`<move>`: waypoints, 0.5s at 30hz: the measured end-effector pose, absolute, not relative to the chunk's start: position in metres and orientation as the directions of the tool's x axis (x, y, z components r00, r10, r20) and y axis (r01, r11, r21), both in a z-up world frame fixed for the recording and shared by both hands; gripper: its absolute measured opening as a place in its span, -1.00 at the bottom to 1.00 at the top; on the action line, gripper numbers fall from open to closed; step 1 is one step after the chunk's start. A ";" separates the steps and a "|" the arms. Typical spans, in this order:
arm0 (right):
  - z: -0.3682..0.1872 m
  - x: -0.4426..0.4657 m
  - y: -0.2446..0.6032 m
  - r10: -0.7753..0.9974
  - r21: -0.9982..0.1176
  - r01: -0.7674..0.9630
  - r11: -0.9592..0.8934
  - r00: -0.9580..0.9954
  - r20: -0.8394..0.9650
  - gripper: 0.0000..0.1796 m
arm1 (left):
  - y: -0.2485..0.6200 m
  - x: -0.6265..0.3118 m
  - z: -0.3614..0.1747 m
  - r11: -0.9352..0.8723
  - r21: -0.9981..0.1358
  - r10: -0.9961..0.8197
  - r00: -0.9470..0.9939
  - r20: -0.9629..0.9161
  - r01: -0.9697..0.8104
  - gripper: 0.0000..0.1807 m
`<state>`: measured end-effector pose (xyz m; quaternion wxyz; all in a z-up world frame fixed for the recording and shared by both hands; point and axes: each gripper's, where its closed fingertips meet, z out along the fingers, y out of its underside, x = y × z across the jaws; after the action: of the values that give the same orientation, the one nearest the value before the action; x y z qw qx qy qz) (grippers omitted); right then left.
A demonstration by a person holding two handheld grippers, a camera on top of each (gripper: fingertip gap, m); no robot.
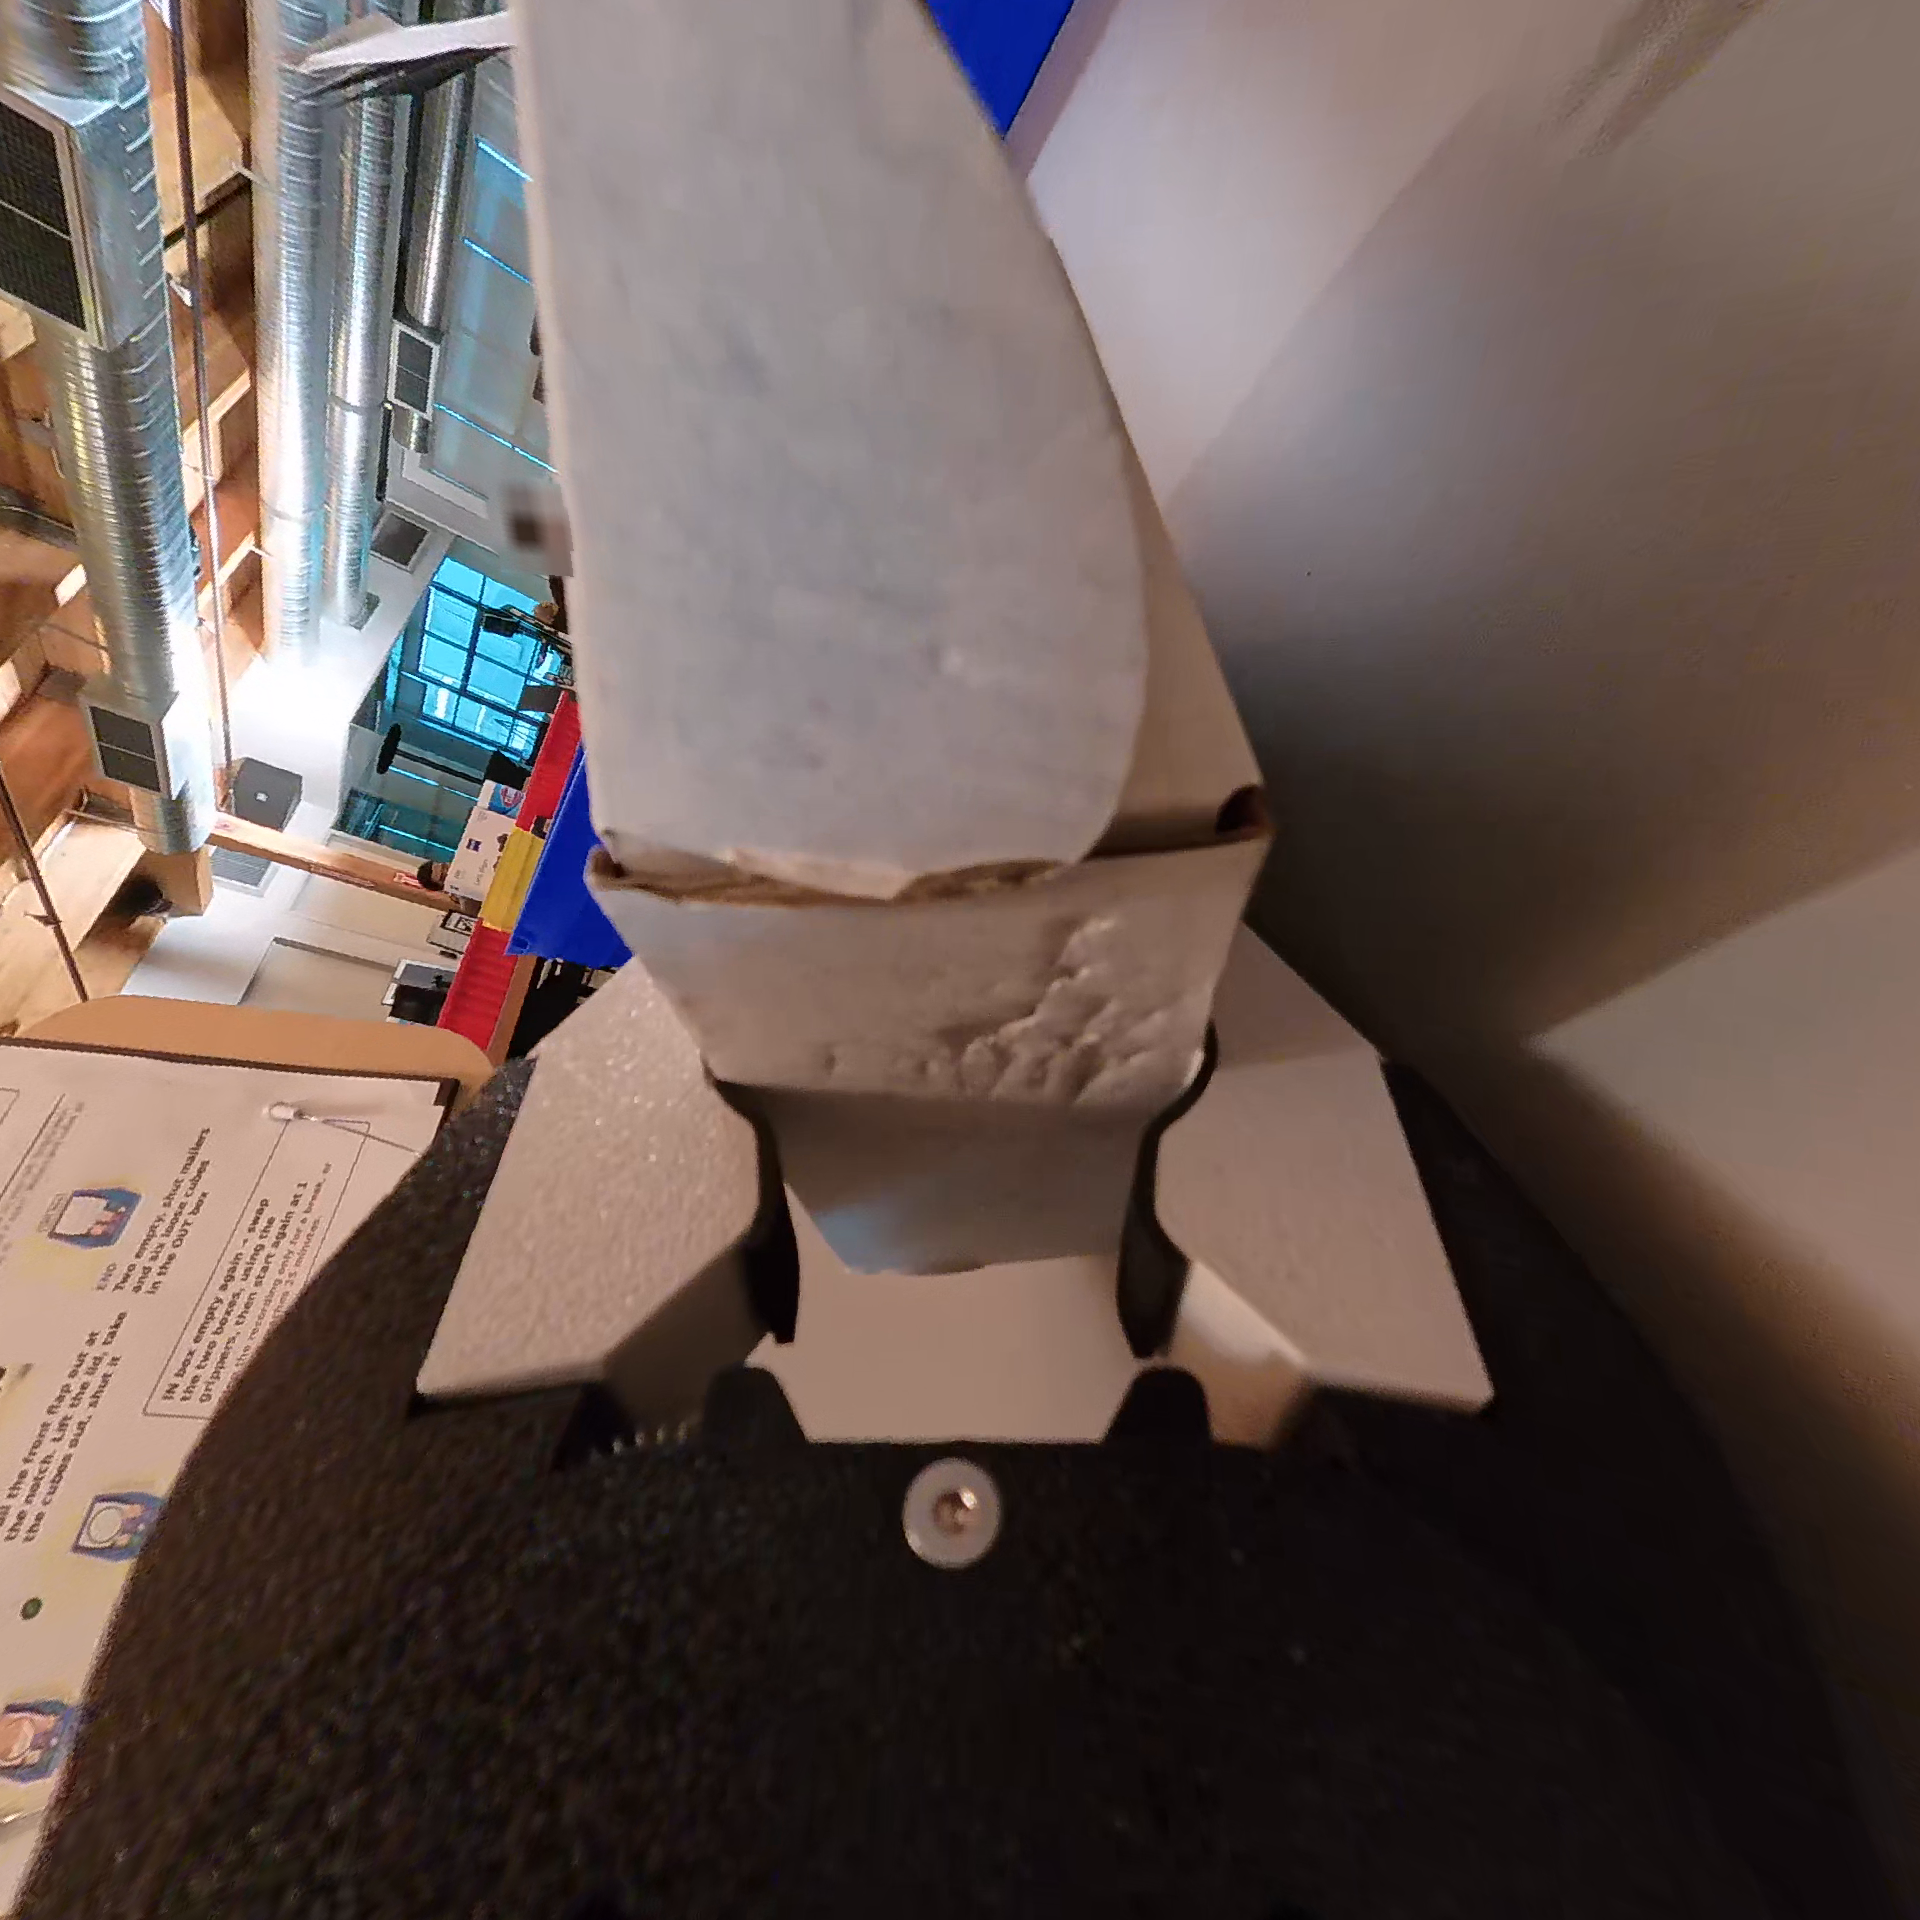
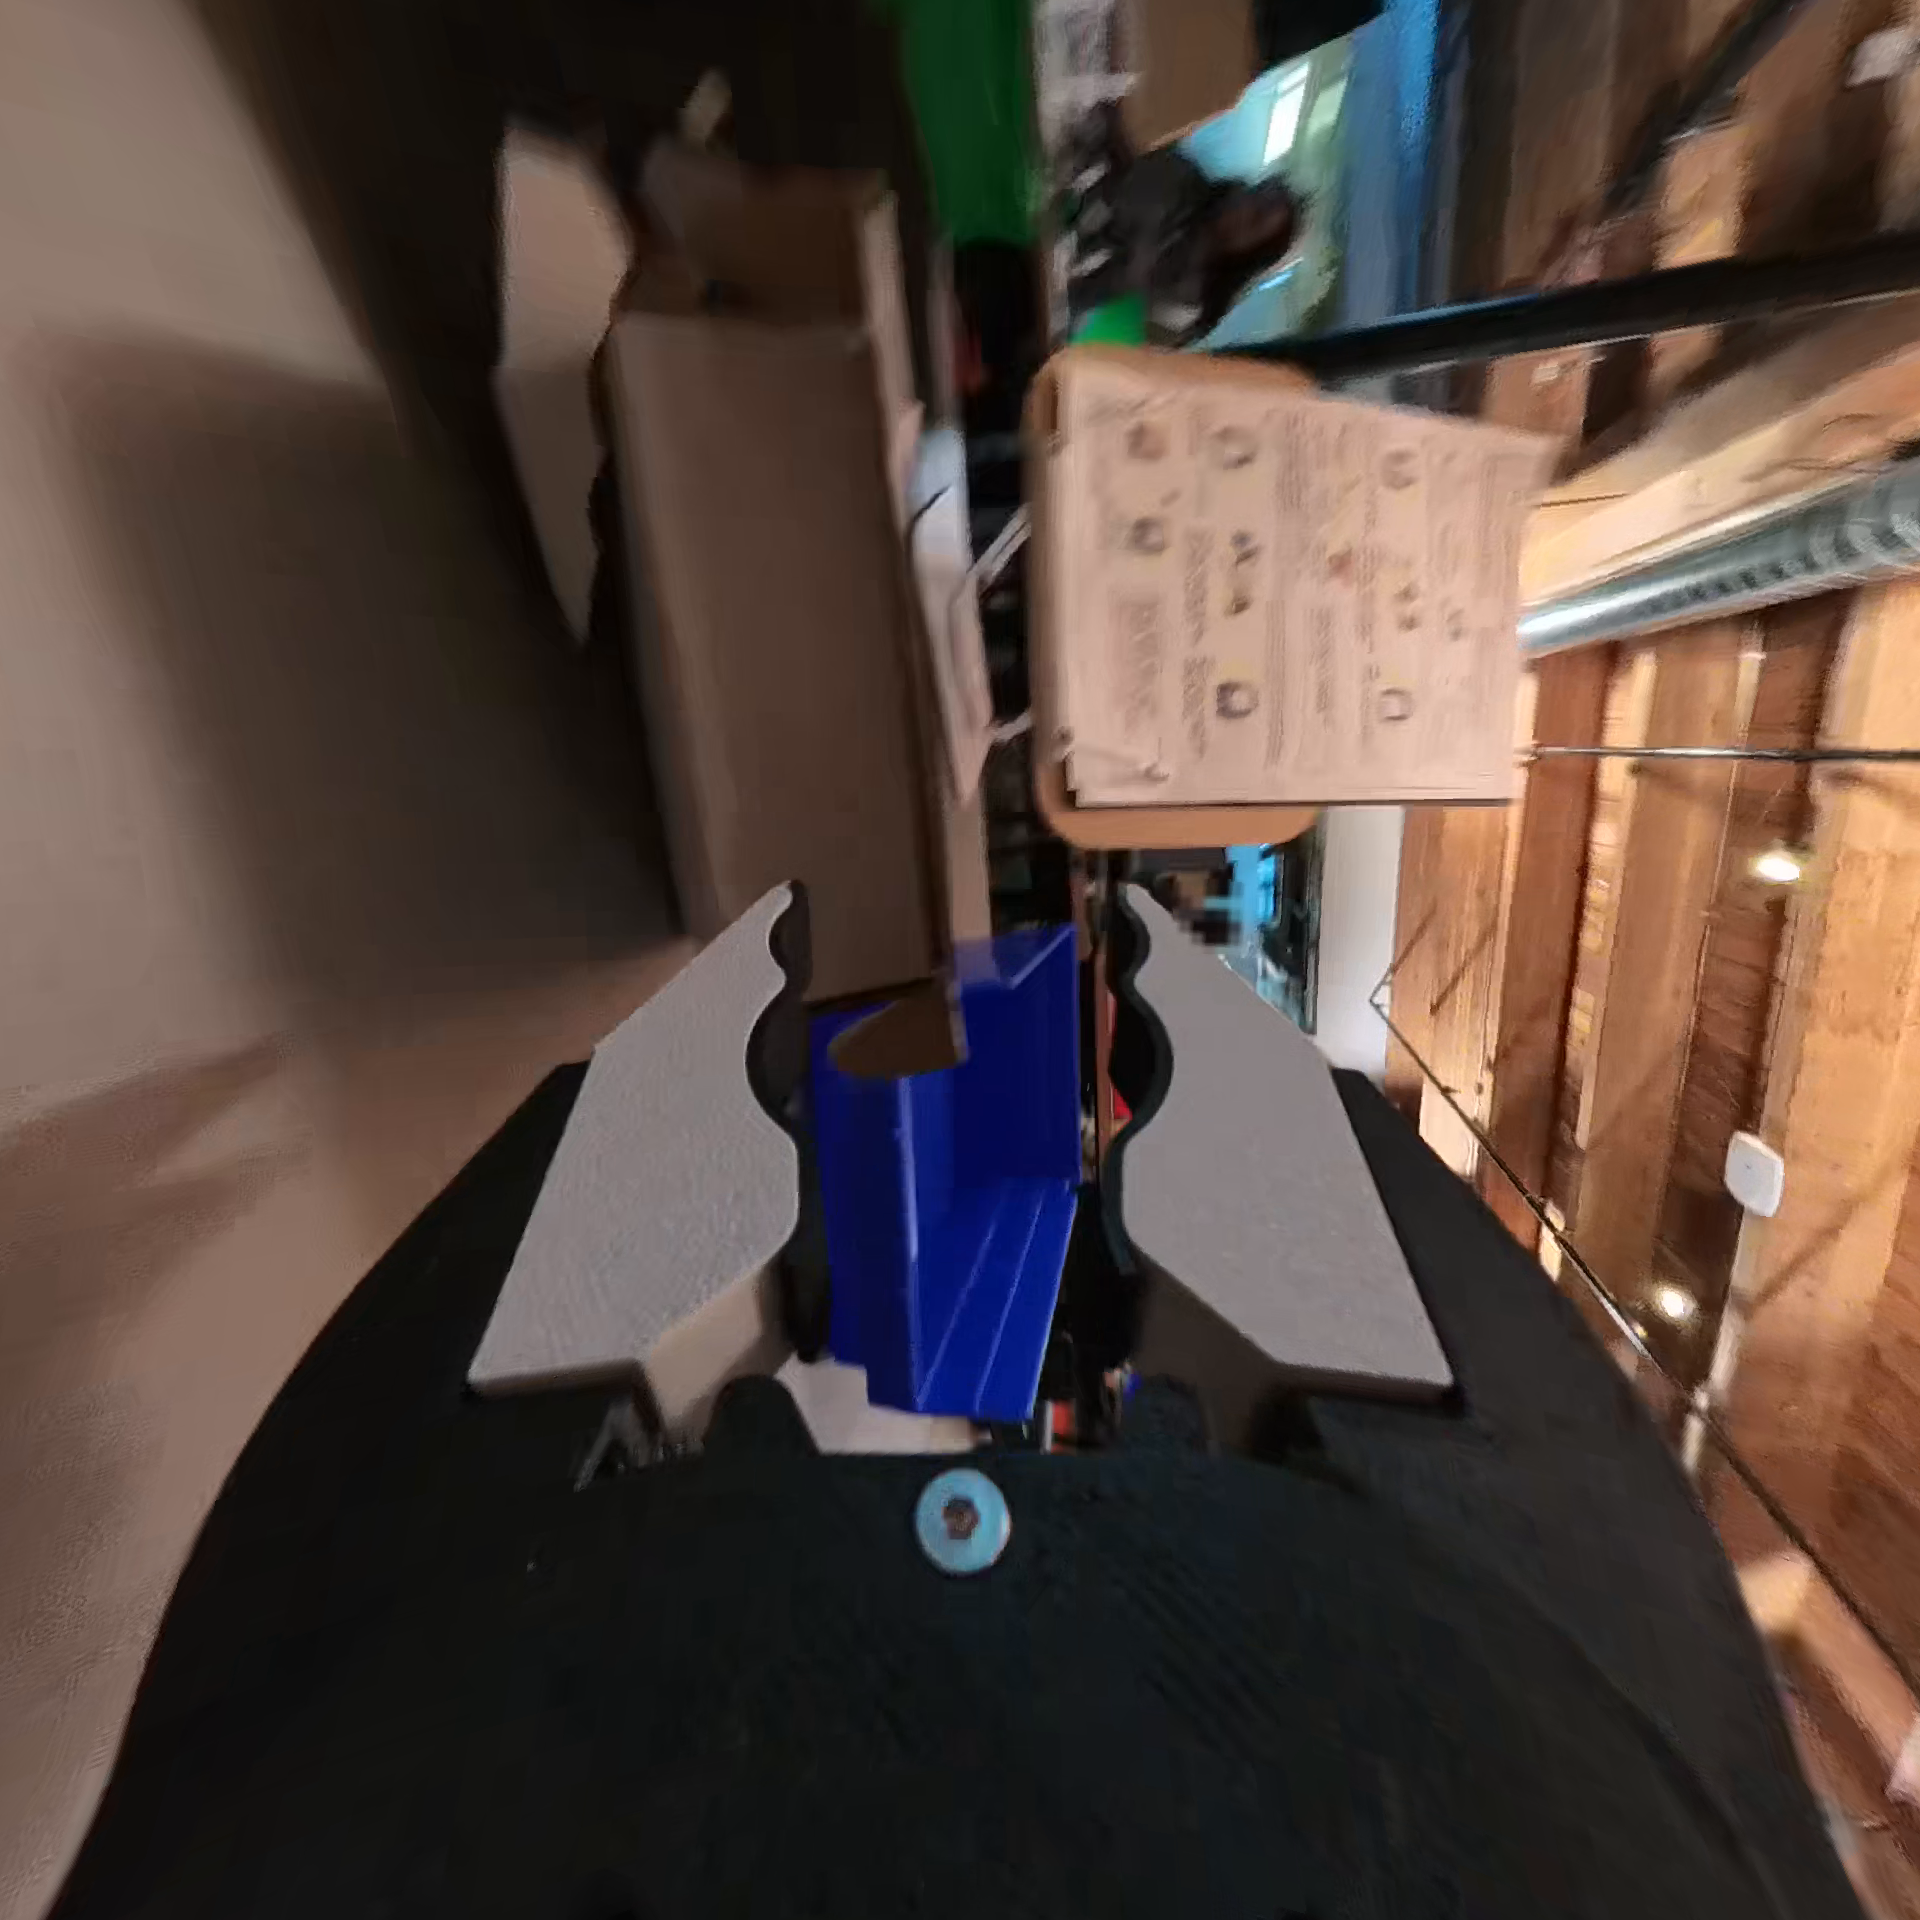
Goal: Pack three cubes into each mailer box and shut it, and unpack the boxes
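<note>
Left wrist view is filled by the white cardboard of a mailer box [image 1: 1507,520]. The left hand-held gripper [image 1: 961,1174] is clamped on a crumpled white flap [image 1: 935,997] of that box; the flap runs up toward 12 o'clock, and a broad box panel spreads toward 2 o'clock. A sliver of a blue bin [image 1: 566,883] shows at 9 o'clock of the flap, and an instruction sheet [image 1: 156,1299] on a board sits at 8 o'clock. No cubes can be seen.

Right wrist view is blurred. The right hand-held gripper [image 2: 961,1039] stands fairly wide with nothing pinched; between its fingers, farther off, lies the blue bin [image 2: 966,1195] with a cardboard edge [image 2: 914,1029] reaching in front of it. A long cardboard mailer box [image 2: 769,623] lies toward 11 o'clock, apparently open, on the pale desk [image 2: 208,727]. The instruction sheet [image 2: 1278,592] hangs at 1 o'clock.

Judged from this, the work is midway: a flap is being handled, whether to close or to open cannot be told, and how many cubes are packed is hidden.
</note>
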<state>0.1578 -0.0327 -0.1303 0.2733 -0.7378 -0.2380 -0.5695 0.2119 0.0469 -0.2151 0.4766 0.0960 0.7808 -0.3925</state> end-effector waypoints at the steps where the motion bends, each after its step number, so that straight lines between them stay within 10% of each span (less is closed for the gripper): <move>1: -0.141 0.167 -0.035 0.094 -0.078 0.645 -0.760 0.227 0.969 -0.45 | 0.047 0.212 -0.215 0.676 -0.517 -0.222 -0.524 -0.822 0.525 -0.20; 3: -0.131 0.182 -0.034 0.060 -0.034 0.631 -0.775 0.128 0.990 -0.95 | 0.048 0.212 -0.215 0.686 -0.501 -0.215 -0.511 -0.832 0.527 -0.19; 15: -0.123 0.183 -0.010 -0.053 -0.297 0.549 -0.782 0.416 0.908 -0.99 | 0.110 0.171 -0.187 0.585 -0.785 -0.438 -0.735 -0.517 0.204 -0.17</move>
<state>0.1832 -0.0101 -0.1228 0.2909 -0.7895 -0.1568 -0.5172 0.1708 0.1100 -0.1868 0.3567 -0.0718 0.8157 -0.4497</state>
